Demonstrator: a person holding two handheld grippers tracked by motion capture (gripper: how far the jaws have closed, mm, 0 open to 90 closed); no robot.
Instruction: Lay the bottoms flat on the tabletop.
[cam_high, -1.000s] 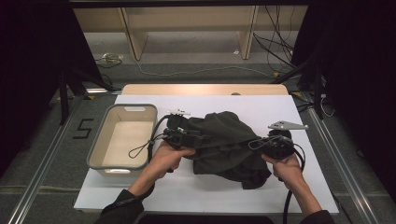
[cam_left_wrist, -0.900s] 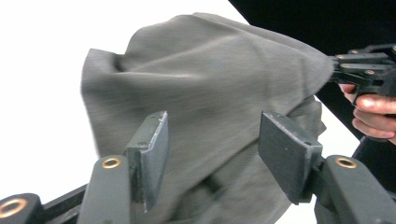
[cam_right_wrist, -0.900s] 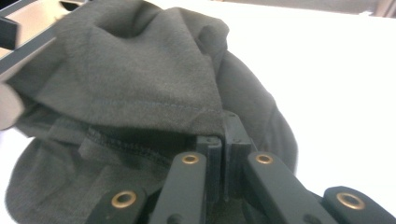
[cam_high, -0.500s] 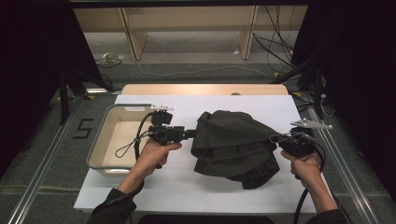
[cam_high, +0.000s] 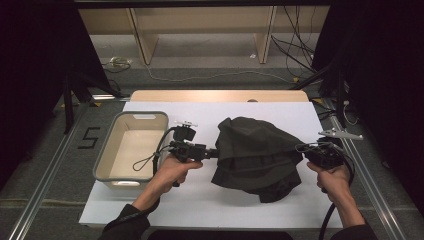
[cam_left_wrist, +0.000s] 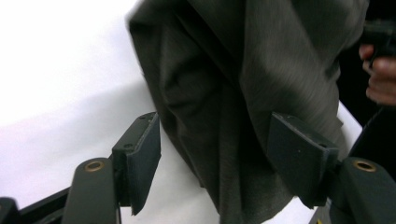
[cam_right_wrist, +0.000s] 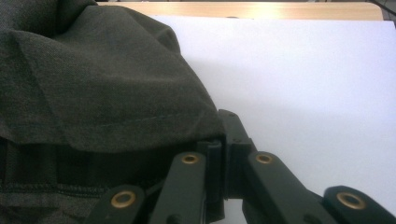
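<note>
Right tool (cam_right_wrist: 223, 154) pinches the dark garment (cam_high: 255, 150), whose fold hides its jaw tips; left tool (cam_left_wrist: 224, 158) stands spread around cloth. Floor marking reads "5" (cam_high: 87, 138).

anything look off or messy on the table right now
Nothing spilled or damaged. The dark garment is bunched and creased rather than flat, stretched between the left tool and the right tool. The bin sits square beside it.

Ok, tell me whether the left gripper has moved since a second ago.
Yes. The left gripper has slid left, away from the dark garment's middle and toward the grey bin, its jaws now open at the cloth's left edge.
</note>
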